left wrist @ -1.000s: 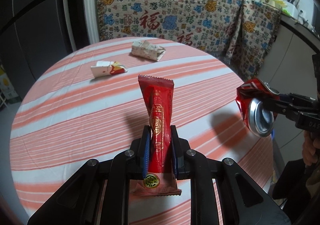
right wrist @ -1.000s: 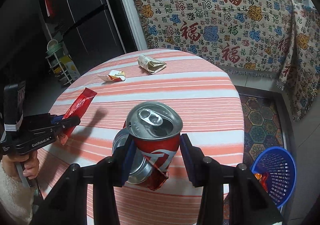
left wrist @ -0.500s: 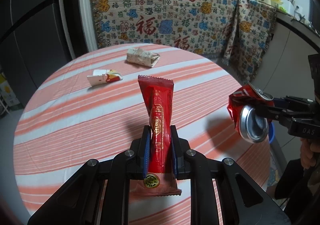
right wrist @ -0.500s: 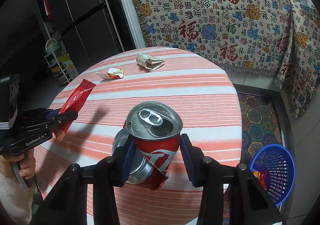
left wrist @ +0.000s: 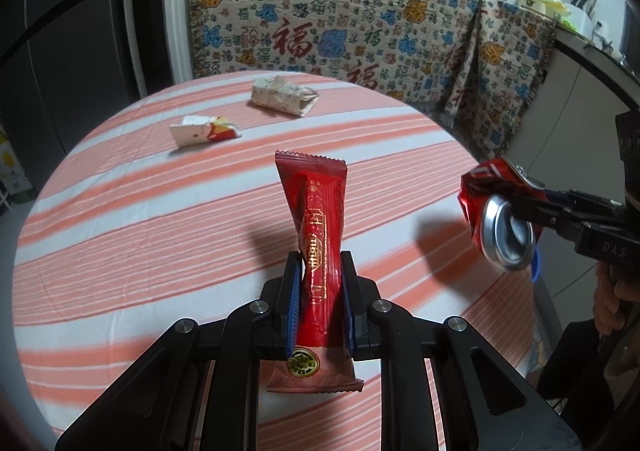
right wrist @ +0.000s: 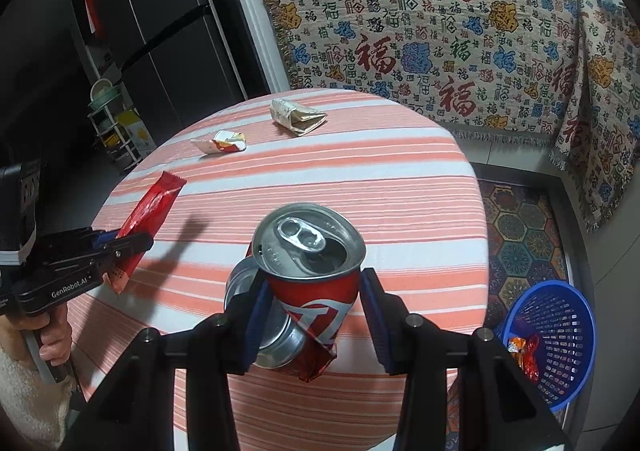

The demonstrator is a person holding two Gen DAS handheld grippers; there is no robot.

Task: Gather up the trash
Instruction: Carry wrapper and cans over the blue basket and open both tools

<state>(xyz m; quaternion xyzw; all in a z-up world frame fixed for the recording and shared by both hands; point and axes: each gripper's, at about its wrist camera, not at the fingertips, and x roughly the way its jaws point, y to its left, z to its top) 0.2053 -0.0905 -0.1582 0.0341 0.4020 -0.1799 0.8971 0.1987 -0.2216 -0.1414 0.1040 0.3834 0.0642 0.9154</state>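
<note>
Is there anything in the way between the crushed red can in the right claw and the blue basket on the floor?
Nothing visible blocks it. The crushed red soda can is held in the right claw above the striped round table's edge, and the blue plastic basket sits open on the floor to its right, past the rim.

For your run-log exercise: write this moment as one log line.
left claw: shut on red wrapper | right claw: shut on crushed can | table: two wrappers left | blue basket: floor, right

The left gripper [left wrist: 319, 303] is clamped tight, fingers pointing forward (blue pads [left wrist: 292, 307] pressed inward). The right gripper [right wrist: 316, 315] likewise grips, held level beside it.
</note>
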